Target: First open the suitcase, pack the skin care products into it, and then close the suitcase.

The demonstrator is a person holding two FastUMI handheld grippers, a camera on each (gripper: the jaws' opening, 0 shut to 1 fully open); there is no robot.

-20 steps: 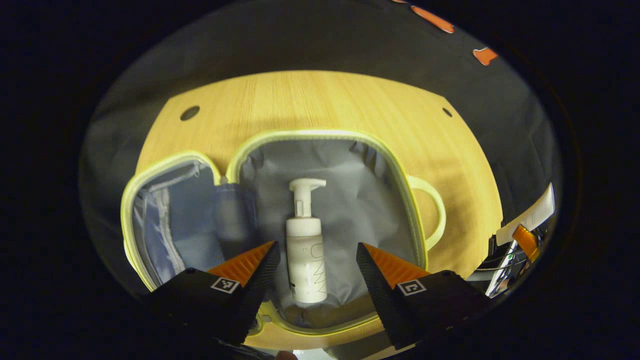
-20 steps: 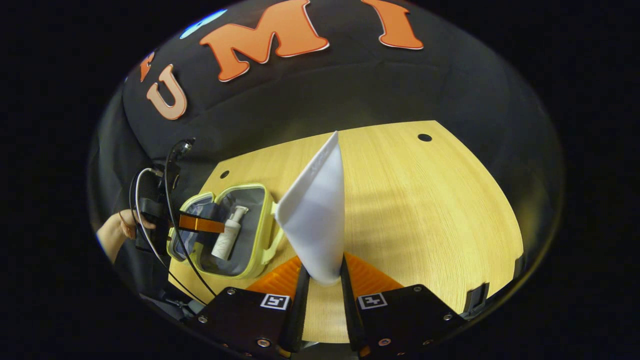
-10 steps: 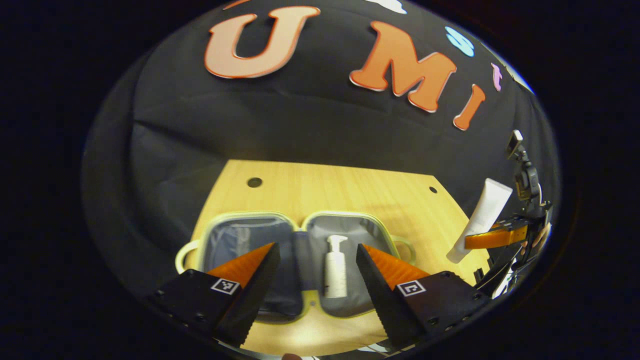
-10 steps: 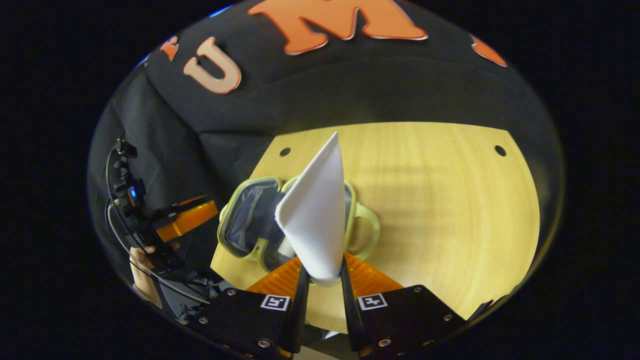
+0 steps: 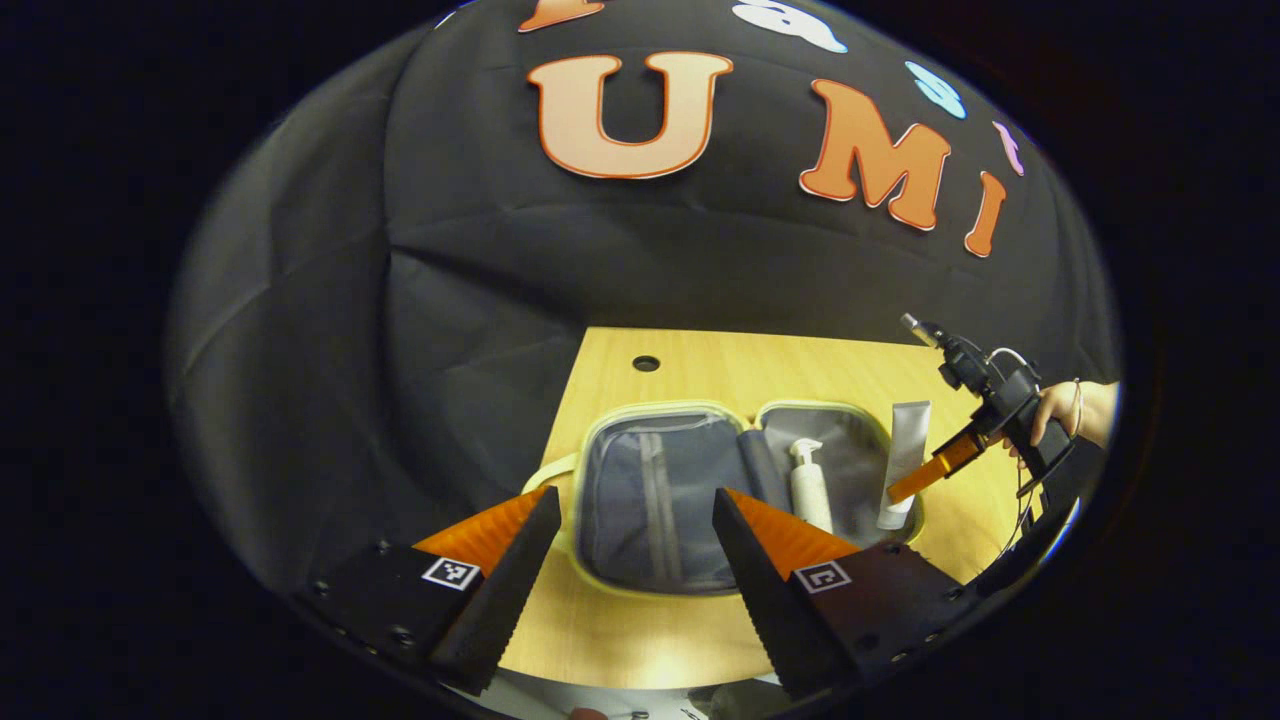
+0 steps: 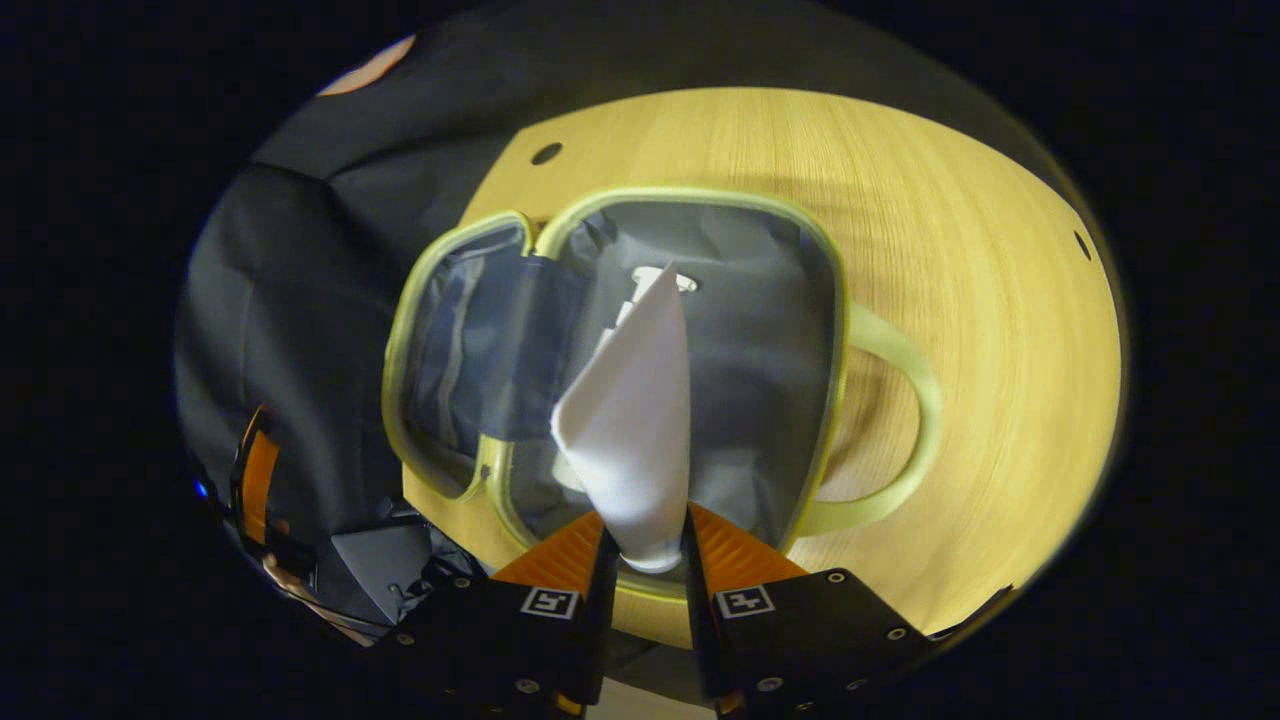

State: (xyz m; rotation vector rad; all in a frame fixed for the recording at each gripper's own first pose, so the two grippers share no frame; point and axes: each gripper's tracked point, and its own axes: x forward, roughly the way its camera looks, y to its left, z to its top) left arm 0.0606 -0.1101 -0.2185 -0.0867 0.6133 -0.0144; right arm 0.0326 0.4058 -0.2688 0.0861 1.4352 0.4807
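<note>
The pale green suitcase (image 5: 640, 580) lies open on the wooden table (image 5: 620, 640), grey lining up. A white pump bottle (image 5: 808, 490) lies in its right half. My left gripper (image 5: 634, 520) hangs open above the case's near left part, nothing between its fingers. My right gripper (image 6: 645, 540) is shut on the cap end of a white tube (image 6: 632, 440) and holds it over the case's right half (image 6: 760, 300); the tube hides most of the pump bottle (image 6: 655, 277). In the left gripper view the tube (image 5: 902, 460) stands over that half, held by the right gripper (image 5: 915, 485) and a hand (image 5: 1065, 410).
The case's looped handle (image 6: 900, 420) sticks out to the right over bare table (image 6: 1000, 250). A second handle (image 5: 548, 475) shows at the case's left end. The table has small round holes (image 5: 646, 363) near its far edge. Black cloth hangs behind and beside the table.
My left gripper drew back and away from the case, leaving the pump bottle lying in it. My right gripper carried the tube leftward until it hangs over the case's right half.
</note>
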